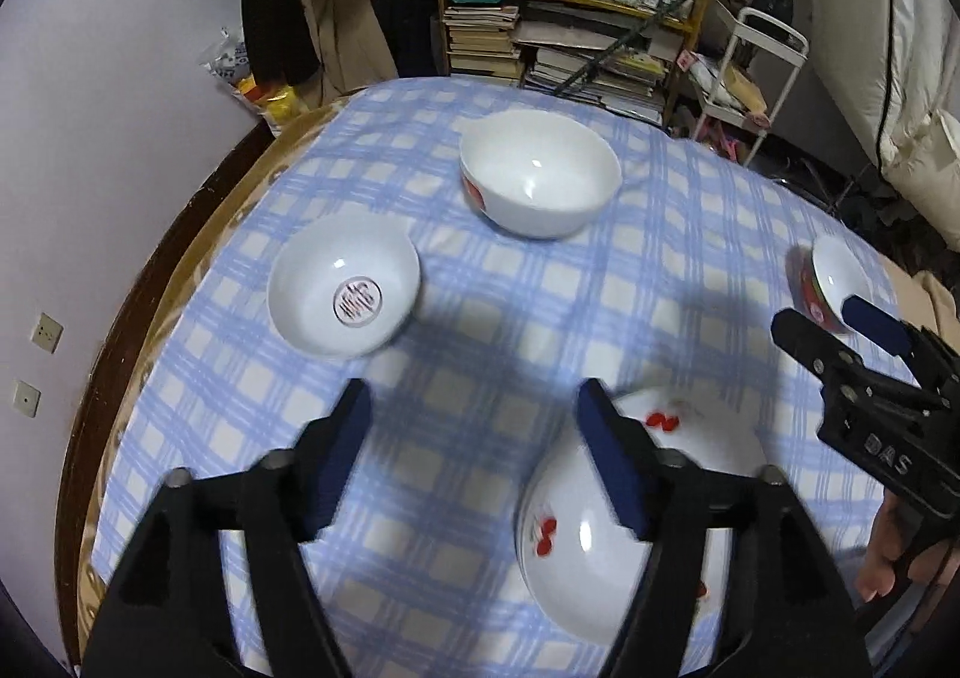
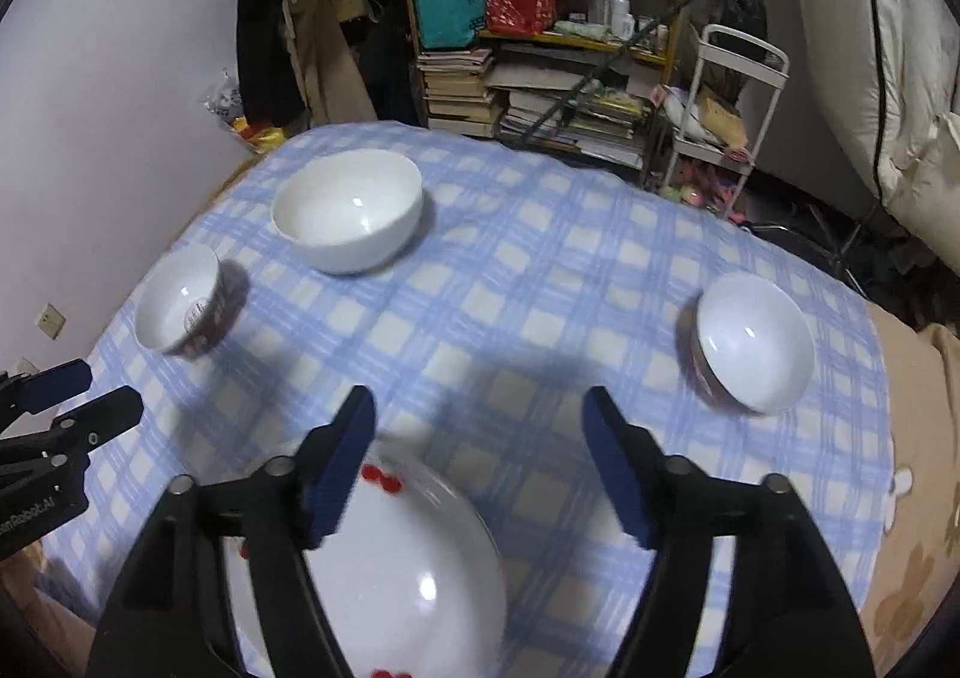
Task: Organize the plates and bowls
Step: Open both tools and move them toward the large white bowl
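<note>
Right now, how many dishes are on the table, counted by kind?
Plain white bowls: 1
Small bowls with dark patterned outsides: 2
Large dishes with red spots, nested near the claws: 2, it seems
Total: 5

The counter (image 2: 540, 318) is covered by a blue-and-white checked cloth (image 2: 510, 270). Directly on the cloth: a large white bowl (image 2: 347, 210) upper left, a small bowl (image 2: 177, 309) left, another small bowl (image 2: 750, 342) right, and a red-spotted bowl (image 2: 408, 570) at bottom centre.
</note>
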The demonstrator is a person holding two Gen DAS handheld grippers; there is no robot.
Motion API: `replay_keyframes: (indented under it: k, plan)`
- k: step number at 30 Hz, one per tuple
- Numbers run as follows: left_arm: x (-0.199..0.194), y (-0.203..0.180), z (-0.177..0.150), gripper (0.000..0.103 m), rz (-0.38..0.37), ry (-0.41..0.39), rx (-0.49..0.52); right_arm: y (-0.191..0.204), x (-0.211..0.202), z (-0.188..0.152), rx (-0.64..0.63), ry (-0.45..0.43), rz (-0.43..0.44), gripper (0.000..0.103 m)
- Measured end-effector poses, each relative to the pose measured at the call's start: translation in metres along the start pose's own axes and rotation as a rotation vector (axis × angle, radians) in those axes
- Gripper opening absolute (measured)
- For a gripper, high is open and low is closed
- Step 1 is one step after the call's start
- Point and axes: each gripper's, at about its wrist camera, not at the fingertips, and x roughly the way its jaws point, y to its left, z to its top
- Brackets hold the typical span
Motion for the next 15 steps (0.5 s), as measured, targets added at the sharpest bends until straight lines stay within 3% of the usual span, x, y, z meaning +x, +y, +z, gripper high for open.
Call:
replay_keyframes:
  k: [3, 13, 15]
  plan:
    - [0.002, 0.009, 0.019, 0.079, 0.015, -0.012, -0.027, 0.0, 0.005, 0.016, 0.021, -0.01, 0.039, 0.102]
    - [0.028, 0.033, 0.085, 0.082, 0.051, -0.022, -0.037, 0.002, 0.042, 0.069, 0.034, 0.011, 0.075, 0.103]
    - [0.036, 0.038, 0.097, 0.082, 0.051, -0.06, -0.051, 0.002, 0.05, 0.078, 0.038, 0.007, 0.079, 0.102]
